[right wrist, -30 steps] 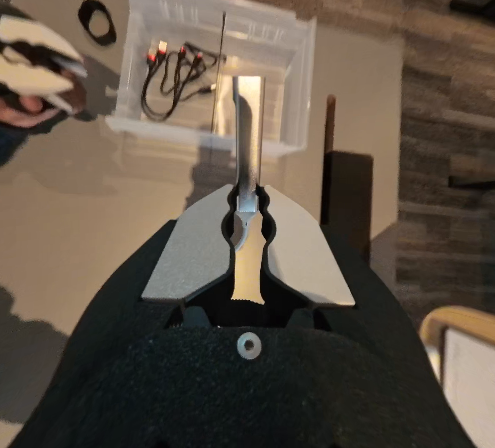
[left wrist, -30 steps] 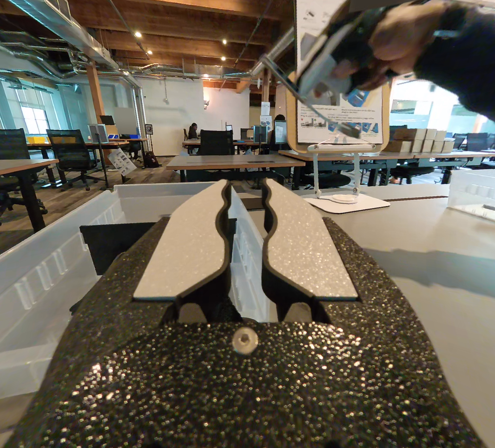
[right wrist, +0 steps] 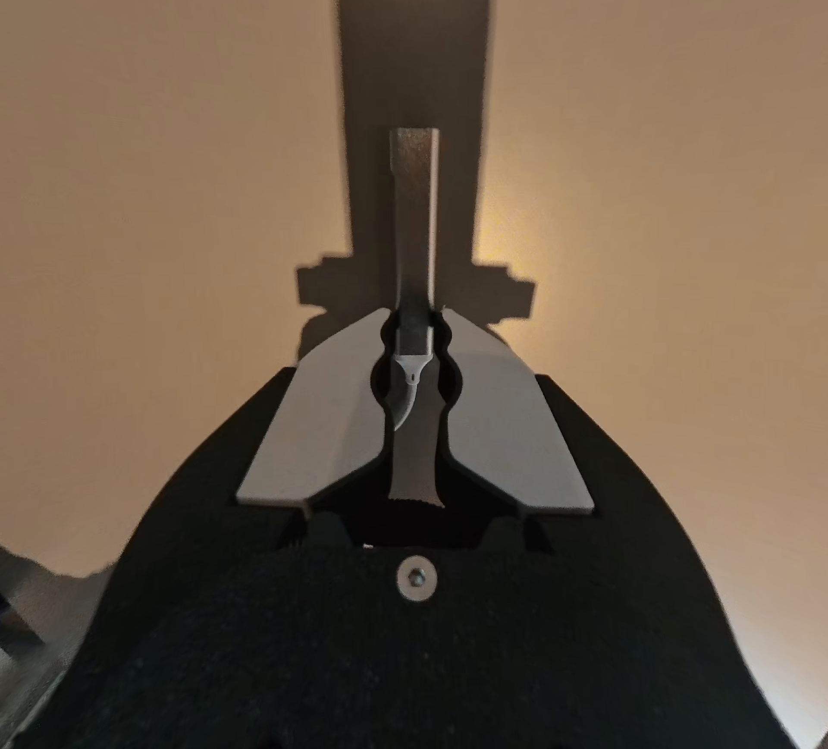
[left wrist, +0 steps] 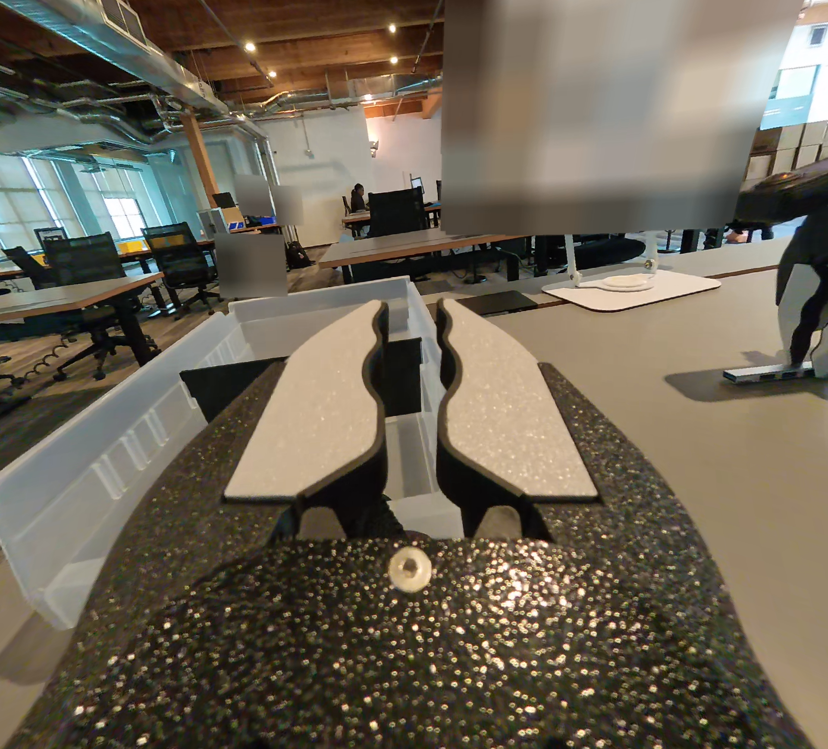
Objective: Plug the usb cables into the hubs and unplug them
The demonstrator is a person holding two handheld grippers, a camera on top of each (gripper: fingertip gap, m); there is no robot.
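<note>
Left tongs (left wrist: 408, 315) released, fingers parted with a clear gap between them, nothing held. Hover over the near end of a clear plastic bin (left wrist: 112, 449) standing on the grey desk (left wrist: 649, 458). Point along the bin's right wall. Black divider (left wrist: 219, 382) upright across the bin, seen partly behind the left finger and again through the gap. Farther right on the desk, right tongs (left wrist: 802, 357) pointing down, clenched on one end of a silver hub (left wrist: 761, 372). Hub lying flat on the desk, ports along its near side, shadow spread to its left. White stand base (left wrist: 627, 290) beyond, near the far edge of the desk, well apart from the hub. Large blurred patch above it. Office desks and black chairs (left wrist: 179, 261) in the background under a wooden ceiling.

Right wrist view: right tongs (right wrist: 414, 317) clenched on the hub (right wrist: 414, 207), gripping it near its cable end. Hub reaching straight forward past the fingertips, its far end squared off. Short pale cable stub (right wrist: 408, 395) curling back from the hub into the gap between the fingers. Bare desk (right wrist: 179, 144) filling the rest of the view, warm-lit. Dark shadow of tongs and hub cast on it ahead. Contact between hub and desk not clear from this view.
</note>
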